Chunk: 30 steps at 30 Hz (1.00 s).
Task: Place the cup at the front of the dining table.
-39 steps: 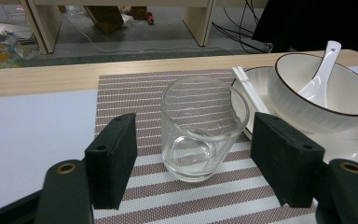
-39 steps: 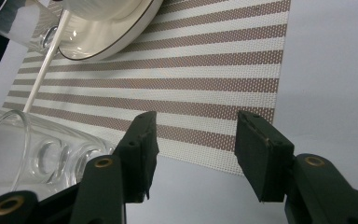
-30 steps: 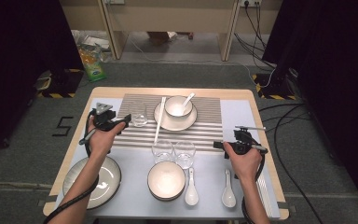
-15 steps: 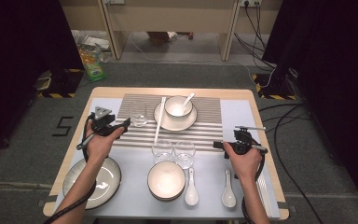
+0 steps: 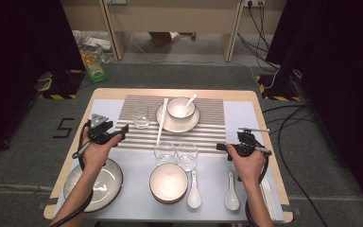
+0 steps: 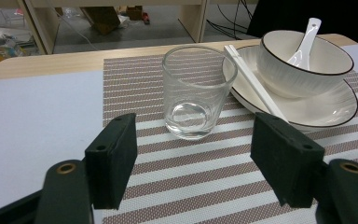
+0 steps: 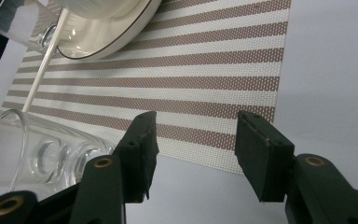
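White spoon (image 6: 304, 43) inside bowl (image 6: 303, 65)

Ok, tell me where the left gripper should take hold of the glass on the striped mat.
Probably the glass is best gripped across its straight side wall, below the rim, approaching level from the near side. It stands upright and empty, centred ahead of the open left gripper. The chopsticks lie close on one side, so that jaw should slip between them and the glass.

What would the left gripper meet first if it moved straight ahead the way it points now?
Probably the empty glass on the striped mat: it stands upright just beyond the open left gripper, roughly centred between the jaws. Depth is uncertain.
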{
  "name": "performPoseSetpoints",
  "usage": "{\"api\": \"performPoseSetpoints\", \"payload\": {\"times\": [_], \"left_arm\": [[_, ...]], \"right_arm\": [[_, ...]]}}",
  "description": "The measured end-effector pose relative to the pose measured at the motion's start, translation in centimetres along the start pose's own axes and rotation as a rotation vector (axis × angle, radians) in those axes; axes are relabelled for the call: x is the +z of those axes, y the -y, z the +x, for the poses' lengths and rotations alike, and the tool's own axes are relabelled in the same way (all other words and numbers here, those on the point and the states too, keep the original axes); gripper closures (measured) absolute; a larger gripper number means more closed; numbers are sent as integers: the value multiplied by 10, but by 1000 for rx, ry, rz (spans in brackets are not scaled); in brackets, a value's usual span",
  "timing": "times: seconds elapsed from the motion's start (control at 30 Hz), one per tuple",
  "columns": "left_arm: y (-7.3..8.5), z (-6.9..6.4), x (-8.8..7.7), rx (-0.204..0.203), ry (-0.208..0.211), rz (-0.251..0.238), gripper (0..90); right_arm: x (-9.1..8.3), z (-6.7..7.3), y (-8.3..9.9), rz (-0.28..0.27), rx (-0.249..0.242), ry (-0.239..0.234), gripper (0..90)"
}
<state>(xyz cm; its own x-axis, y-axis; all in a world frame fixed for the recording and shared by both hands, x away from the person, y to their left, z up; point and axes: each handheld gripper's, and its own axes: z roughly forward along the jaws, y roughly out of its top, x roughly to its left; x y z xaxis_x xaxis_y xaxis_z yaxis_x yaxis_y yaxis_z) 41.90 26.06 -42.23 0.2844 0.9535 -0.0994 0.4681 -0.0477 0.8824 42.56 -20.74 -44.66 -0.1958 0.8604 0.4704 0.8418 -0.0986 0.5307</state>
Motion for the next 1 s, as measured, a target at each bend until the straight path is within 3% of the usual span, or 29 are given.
{"api": "performPoseSetpoints", "payload": {"times": [1.0], "left_arm": [[24,5,-27,44,18,-25,305]], "right_arm": [[-1,0,0,-1,3,-1,489]]}}
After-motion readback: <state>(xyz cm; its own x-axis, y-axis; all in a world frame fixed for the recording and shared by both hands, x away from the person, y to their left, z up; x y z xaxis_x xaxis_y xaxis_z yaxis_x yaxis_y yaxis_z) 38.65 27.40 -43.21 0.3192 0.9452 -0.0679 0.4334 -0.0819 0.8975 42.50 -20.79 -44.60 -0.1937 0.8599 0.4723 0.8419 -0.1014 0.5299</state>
